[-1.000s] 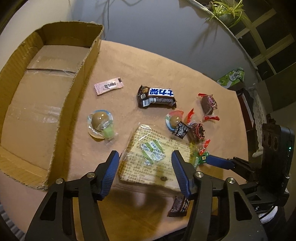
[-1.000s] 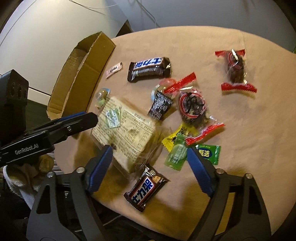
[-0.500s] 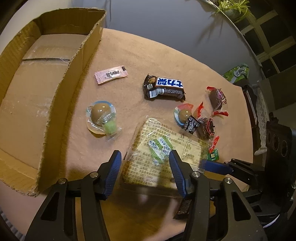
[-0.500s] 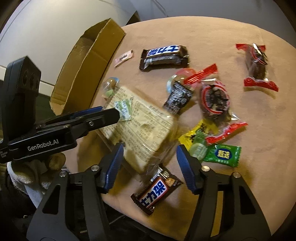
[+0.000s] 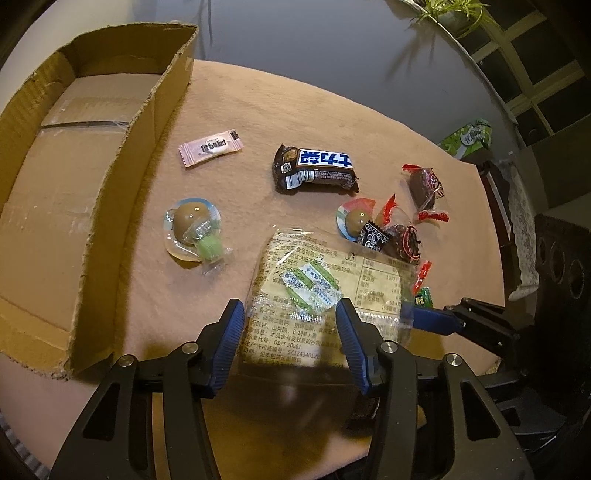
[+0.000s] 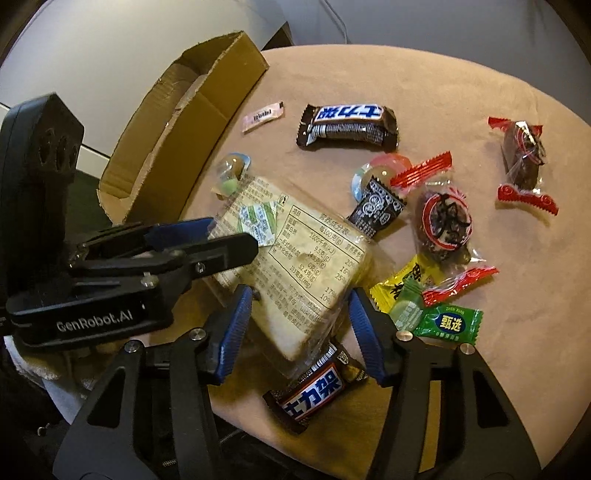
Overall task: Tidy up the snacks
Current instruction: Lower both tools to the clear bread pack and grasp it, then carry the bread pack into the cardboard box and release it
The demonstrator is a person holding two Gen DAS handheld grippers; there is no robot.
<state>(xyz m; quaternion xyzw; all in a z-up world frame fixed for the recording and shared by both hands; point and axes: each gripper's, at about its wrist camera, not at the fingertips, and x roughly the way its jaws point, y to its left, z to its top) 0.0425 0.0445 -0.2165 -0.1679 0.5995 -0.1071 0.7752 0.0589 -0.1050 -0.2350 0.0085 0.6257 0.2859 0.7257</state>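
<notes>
A large clear-wrapped bread packet point(image 5: 314, 295) point(image 6: 291, 258) lies on the tan table among loose snacks. My left gripper point(image 5: 290, 332) is open with its jaws astride the packet's near end. My right gripper point(image 6: 299, 325) is open with its jaws astride the packet's other corner. An open cardboard box point(image 5: 74, 177) point(image 6: 184, 122) stands at the left with nothing in it. A chocolate bar point(image 5: 316, 170) point(image 6: 349, 125), a pink sachet point(image 5: 210, 147) and a jelly cup point(image 5: 194, 229) lie between box and packet.
A second chocolate bar point(image 6: 317, 391) lies at the table's near edge under the packet. Red-wrapped sweets point(image 6: 443, 221) point(image 6: 524, 158), yellow point(image 6: 399, 284) and green candies point(image 6: 447, 325) lie to the right. A potted plant point(image 5: 450, 14) stands beyond the table.
Both grippers have moved in over the bread packet and narrowed their jaws around it. The snacks have not moved.
</notes>
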